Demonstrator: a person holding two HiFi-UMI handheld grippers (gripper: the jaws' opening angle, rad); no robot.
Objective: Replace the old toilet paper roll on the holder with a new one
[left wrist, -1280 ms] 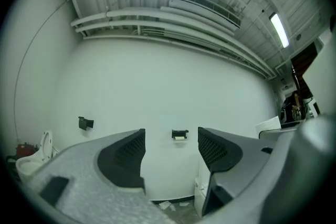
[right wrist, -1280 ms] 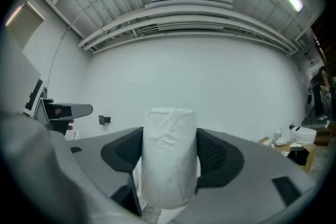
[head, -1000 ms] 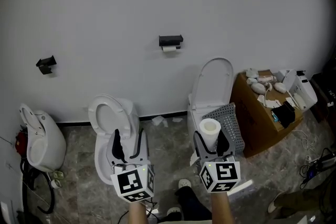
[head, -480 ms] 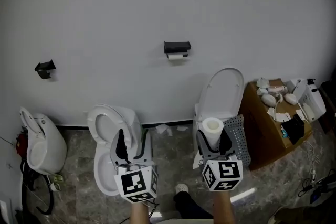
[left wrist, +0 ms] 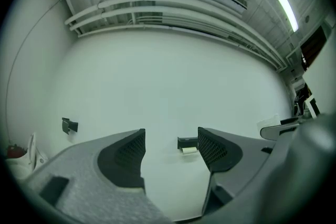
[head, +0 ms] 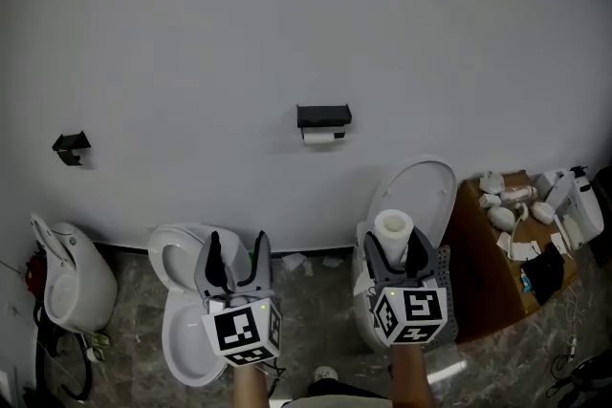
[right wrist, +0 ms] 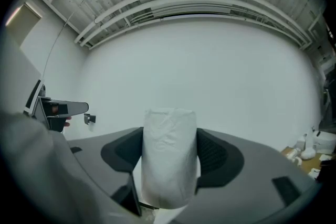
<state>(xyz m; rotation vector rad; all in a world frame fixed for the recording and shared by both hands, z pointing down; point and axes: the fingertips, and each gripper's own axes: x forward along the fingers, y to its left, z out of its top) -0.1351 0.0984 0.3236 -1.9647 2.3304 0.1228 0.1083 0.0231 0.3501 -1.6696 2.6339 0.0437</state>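
Observation:
A black holder (head: 323, 117) hangs on the white wall with a nearly used-up roll (head: 320, 137) under it; the left gripper view shows the same holder (left wrist: 187, 142) far off between the jaws. My right gripper (head: 393, 248) is shut on a full white toilet paper roll (head: 393, 232), held upright; in the right gripper view the roll (right wrist: 169, 157) fills the gap between the pads. My left gripper (head: 233, 253) is open and holds nothing. Both grippers are well short of the wall, below the holder.
Three toilets stand along the wall: one at far left (head: 62, 272), one under my left gripper (head: 182, 301), one with its lid up (head: 421, 191) behind my right gripper. A brown box (head: 492, 272) with clutter is at right. A second black bracket (head: 70, 146) is on the wall at left.
Both grippers have moved forward toward the wall together; the holder and toilets sit lower and closer in the head view. The right gripper keeps the roll, the left stays open.

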